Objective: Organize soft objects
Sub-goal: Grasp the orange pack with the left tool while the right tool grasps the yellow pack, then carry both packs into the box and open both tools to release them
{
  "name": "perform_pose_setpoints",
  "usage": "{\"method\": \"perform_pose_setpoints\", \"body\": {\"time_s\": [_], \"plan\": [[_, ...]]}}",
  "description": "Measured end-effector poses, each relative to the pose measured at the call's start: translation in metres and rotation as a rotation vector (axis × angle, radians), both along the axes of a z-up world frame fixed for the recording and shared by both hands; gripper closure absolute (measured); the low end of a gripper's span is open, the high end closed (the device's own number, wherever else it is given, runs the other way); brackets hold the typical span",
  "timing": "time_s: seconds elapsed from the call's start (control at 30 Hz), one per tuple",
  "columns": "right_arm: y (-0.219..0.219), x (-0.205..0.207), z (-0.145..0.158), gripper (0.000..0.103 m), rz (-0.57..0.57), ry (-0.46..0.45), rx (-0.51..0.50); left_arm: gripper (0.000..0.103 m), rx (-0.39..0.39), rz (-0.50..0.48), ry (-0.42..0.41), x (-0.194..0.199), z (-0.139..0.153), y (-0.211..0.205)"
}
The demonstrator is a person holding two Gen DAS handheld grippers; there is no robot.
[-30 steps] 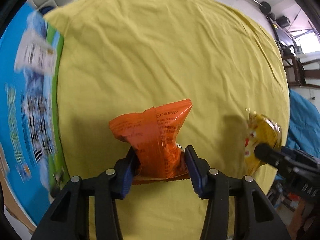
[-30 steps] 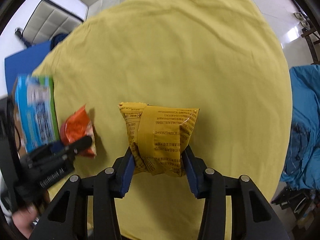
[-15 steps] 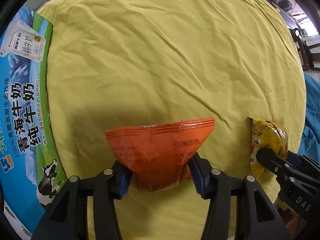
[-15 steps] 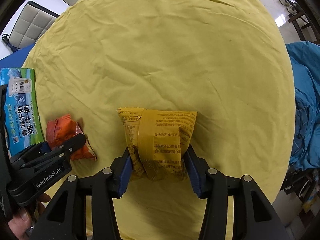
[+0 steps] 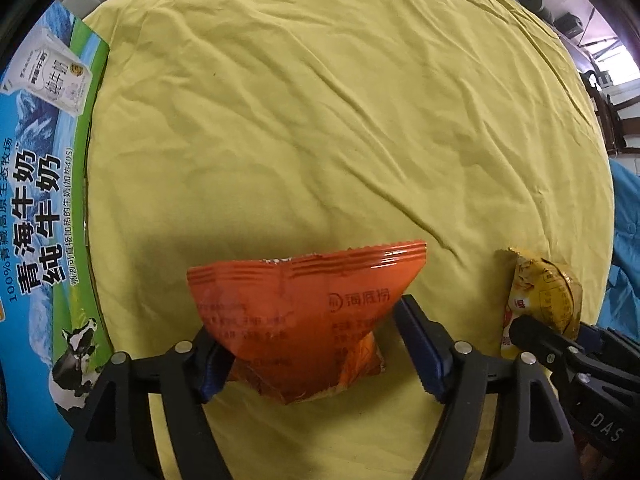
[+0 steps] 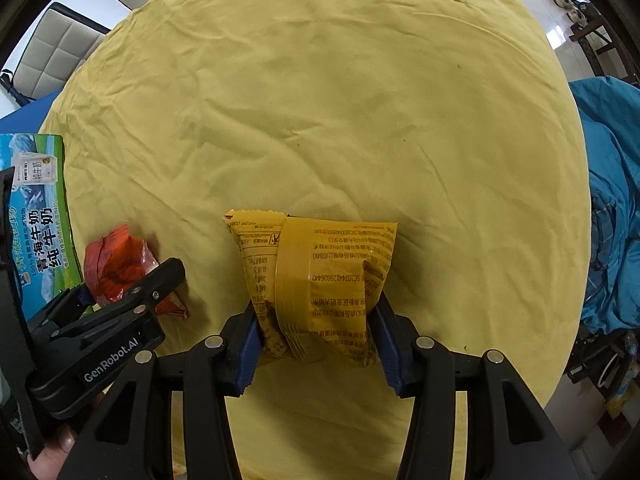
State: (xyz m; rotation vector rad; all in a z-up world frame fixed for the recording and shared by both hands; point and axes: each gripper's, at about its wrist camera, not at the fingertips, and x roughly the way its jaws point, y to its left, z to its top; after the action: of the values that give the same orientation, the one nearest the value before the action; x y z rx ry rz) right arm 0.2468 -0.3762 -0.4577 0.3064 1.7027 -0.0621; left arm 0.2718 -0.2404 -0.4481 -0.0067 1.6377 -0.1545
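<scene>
My left gripper point(image 5: 316, 344) is shut on an orange snack packet point(image 5: 304, 312), held low over the yellow cloth point(image 5: 320, 120); the packet also shows in the right wrist view point(image 6: 116, 268). My right gripper point(image 6: 316, 336) is shut on a yellow snack packet point(image 6: 320, 276), which also shows in the left wrist view point(image 5: 540, 296) at the right. The two grippers are side by side, the left gripper point(image 6: 132, 296) to the left of the right one.
A blue and green milk carton box point(image 5: 44, 208) lies along the cloth's left edge, also in the right wrist view point(image 6: 36, 216). A teal fabric heap point(image 6: 612, 208) lies off the right side. A padded chair point(image 6: 52, 52) stands far left.
Both grippers have moved lower and closer to the cloth with their packets still held. The orange packet has turned flatter between the left fingers. The milk box has come into sharper view.
</scene>
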Motion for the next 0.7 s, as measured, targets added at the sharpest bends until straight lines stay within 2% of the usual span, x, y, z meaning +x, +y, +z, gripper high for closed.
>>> {"method": "perform_pose_setpoints", "body": {"time_s": [0.17,0.2,0.23,0.33,0.47,0.5,0.7], "plan": [[-0.004,0.001,0.000,0.050,-0.011,-0.003,-0.007,0.033,-0.014,-0.016,0.024,-0.002,-0.004,0.012],[-0.002,0.001,-0.001,0.050,-0.014,-0.003,-0.010,0.037,-0.002,-0.023,0.022,-0.004,-0.004,0.015],[-0.003,-0.001,-0.002,0.050,-0.018,-0.003,-0.012,0.047,0.026,-0.033,0.015,-0.004,-0.003,0.018],[-0.002,-0.002,-0.001,0.052,-0.025,-0.015,-0.020,0.056,0.016,-0.030,0.013,-0.011,0.005,0.025],[0.000,-0.006,0.003,0.056,-0.018,-0.036,-0.032,0.058,0.018,-0.035,-0.021,-0.021,0.019,0.029],[0.007,-0.006,0.002,0.057,-0.019,-0.047,-0.007,0.058,0.018,-0.038,-0.031,-0.024,0.022,0.029],[0.023,-0.016,0.029,0.060,-0.011,-0.100,-0.010,0.059,0.000,-0.056,-0.118,-0.042,0.057,0.026]]}}
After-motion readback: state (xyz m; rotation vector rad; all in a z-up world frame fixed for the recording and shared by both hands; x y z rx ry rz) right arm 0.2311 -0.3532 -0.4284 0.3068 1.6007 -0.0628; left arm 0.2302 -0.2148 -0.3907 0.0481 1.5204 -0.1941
